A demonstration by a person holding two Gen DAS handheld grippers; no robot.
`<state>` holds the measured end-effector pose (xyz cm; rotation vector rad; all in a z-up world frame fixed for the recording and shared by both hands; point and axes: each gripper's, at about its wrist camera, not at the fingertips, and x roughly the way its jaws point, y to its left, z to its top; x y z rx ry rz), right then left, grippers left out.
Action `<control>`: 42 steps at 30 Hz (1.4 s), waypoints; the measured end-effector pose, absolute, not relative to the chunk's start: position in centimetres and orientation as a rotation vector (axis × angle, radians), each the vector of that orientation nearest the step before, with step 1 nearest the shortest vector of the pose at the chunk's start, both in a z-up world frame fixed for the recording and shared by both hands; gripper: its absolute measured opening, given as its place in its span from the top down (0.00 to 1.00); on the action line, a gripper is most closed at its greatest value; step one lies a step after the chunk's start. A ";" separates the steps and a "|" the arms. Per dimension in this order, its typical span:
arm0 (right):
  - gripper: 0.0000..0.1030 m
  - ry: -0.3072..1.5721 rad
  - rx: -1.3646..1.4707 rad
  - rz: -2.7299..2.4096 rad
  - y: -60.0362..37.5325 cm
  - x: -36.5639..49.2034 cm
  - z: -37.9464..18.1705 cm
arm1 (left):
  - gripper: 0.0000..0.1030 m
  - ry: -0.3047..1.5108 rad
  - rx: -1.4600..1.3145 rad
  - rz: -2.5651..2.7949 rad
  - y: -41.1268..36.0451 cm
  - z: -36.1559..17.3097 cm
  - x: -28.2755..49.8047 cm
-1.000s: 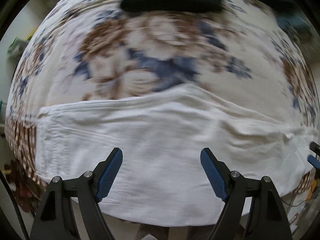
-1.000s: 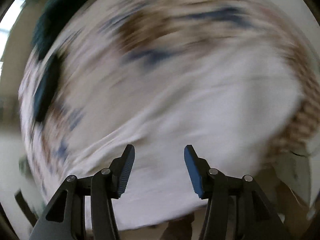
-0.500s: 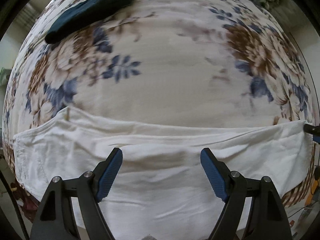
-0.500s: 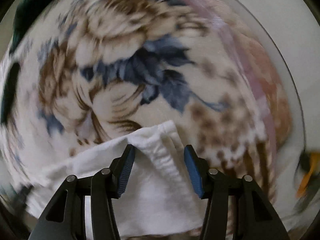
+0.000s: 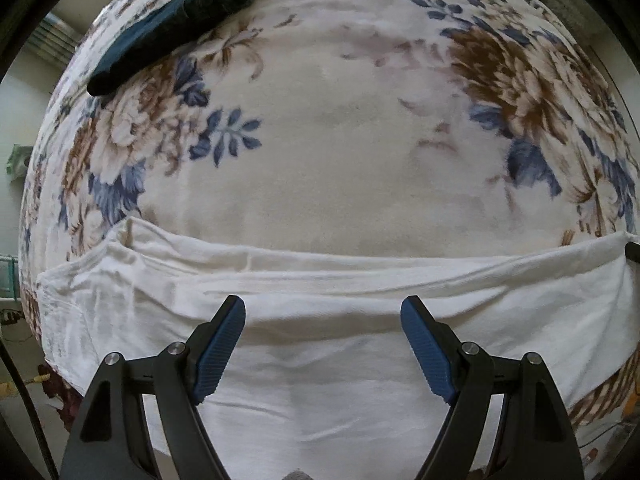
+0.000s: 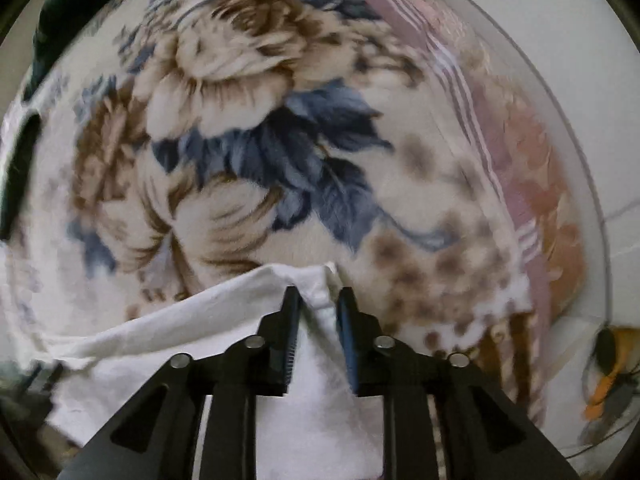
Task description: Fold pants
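White cotton pants (image 5: 320, 360) lie flat, stretched sideways across a flowered blanket (image 5: 340, 152). They look light, soft and limp. The right claw (image 6: 319, 300) is clenched on one bunched end corner; the left claw (image 5: 322, 312) hovers released above the middle.

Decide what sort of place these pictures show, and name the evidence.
Probably a bedroom at home: white pants lie spread on a plush floral blanket that seems to cover a bed, with a dark folded garment at its far edge. A striped pink sheet shows beneath.
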<state>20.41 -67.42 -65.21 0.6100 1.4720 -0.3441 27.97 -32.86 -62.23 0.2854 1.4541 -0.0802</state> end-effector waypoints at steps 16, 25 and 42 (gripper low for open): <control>0.77 1.363 1.027 -0.493 -67.6 6.1 -65.7 | 0.23 1.513 0.369 -0.227 -36.2 -62.5 20.6; 0.89 1.339 0.936 -0.618 -66.5 5.3 -62.4 | 0.23 1.483 0.348 -0.207 -35.7 -61.7 21.5; 0.52 1.177 1.286 -0.339 -66.7 2.9 -70.3 | 0.00 1.629 0.259 -0.237 -34.9 -69.2 24.7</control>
